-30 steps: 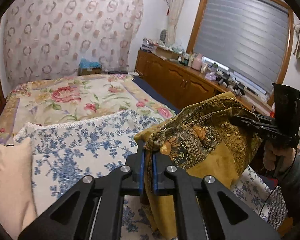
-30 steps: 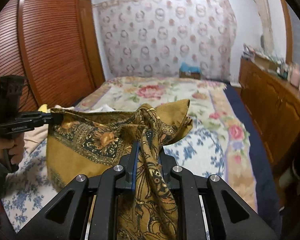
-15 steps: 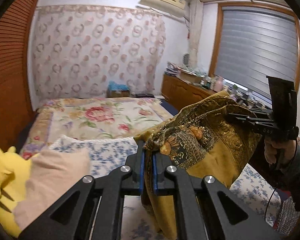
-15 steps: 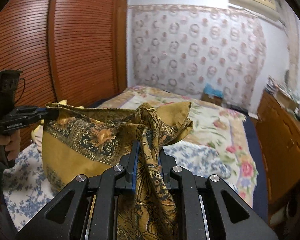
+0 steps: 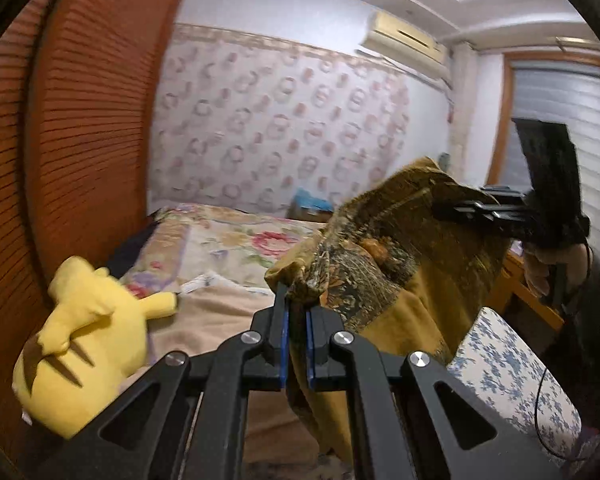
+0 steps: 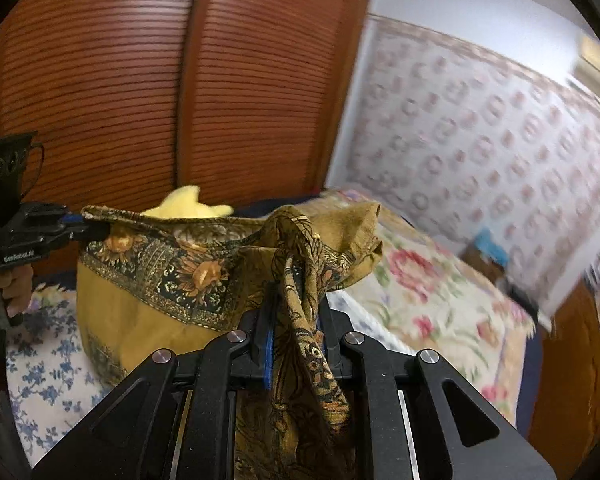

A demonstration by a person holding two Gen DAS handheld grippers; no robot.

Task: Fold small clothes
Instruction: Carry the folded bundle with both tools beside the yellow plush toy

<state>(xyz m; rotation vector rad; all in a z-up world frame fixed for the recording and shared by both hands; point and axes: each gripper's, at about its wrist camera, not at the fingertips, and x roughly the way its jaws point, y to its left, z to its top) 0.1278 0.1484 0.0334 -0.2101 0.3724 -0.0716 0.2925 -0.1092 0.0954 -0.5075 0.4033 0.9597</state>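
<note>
A: Where's the cloth?

B: The mustard-yellow patterned cloth [image 6: 148, 304] hangs in the air above the bed [image 6: 432, 300], stretched between both claws. Dark floral border runs along its upper part; plain yellow panel below.

A: Left claw?

B: Left claw [image 5: 295, 312] is clamped together on a bunched corner of the cloth, fabric pinched between the blue pads. Seen from the right wrist it sits at the cloth's far left end [image 6: 80, 226], a hand [image 6: 8, 288] gripping its handle.

A: Right claw?

B: Right claw [image 6: 292, 312] is clamped on a thicker twist of the cloth, fabric spilling down over the frame. From the left wrist it shows at the cloth's right end [image 5: 452, 208], with a hand [image 5: 540, 268] under it.

A: Around the cloth?

B: Yellow plush toy [image 5: 88, 328] lies left of the cloth on a beige blanket [image 5: 216, 312]. Blue-flowered sheet [image 5: 512, 376] beneath the cloth. Slatted wooden doors [image 6: 140, 80] behind it. Background is blurred
</note>
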